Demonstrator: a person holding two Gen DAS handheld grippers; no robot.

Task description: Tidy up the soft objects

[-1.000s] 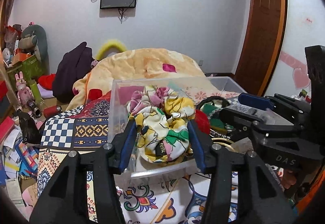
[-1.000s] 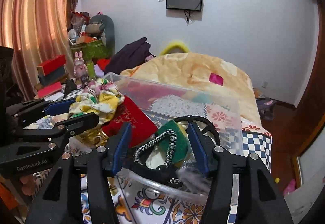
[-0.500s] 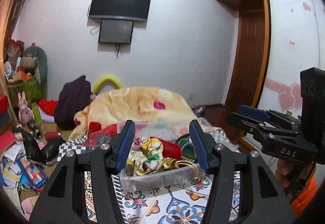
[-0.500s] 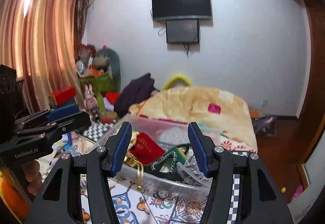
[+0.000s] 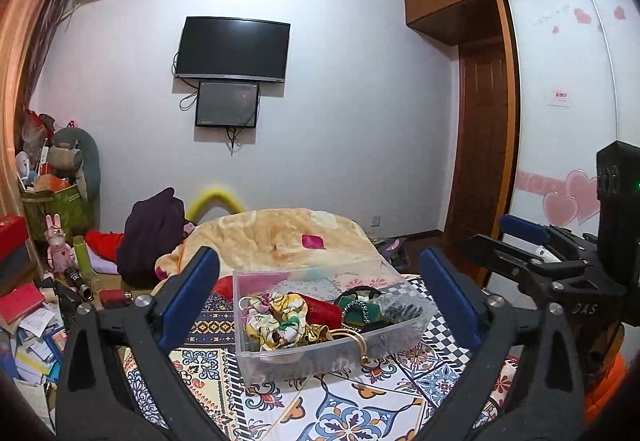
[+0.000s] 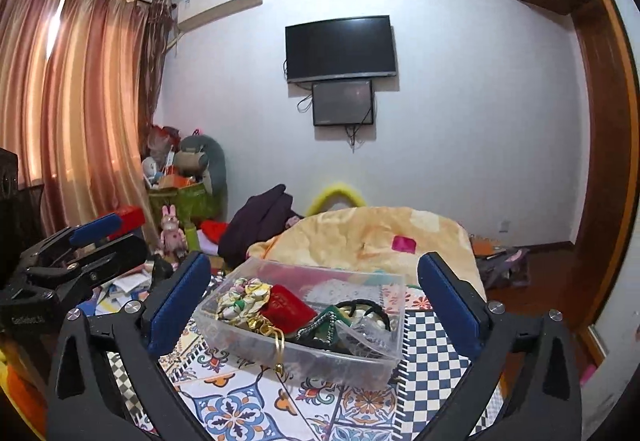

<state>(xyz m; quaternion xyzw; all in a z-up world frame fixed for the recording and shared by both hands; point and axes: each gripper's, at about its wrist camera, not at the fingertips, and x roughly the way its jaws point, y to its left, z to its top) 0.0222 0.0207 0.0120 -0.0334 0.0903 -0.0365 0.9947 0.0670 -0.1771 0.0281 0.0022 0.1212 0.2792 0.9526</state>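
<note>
- The left gripper stood with its jaws spread wide and empty, low in the frame.
- The right gripper likewise had jaws wide apart, holding nothing.
- The clear plastic bin sat at lower centre on the patterned bedspread.
- Inside it lay a floral scrunchie at the left, touching a red pouch, beside a green band.

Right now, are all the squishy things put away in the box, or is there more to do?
Mostly done, it looks like. The floral scrunchie, the red pouch and the green pouch all sit inside the clear box. The left gripper and right gripper are both open, holding nothing. What's left, if anything: a gold cord hangs over the box's front rim.
</note>
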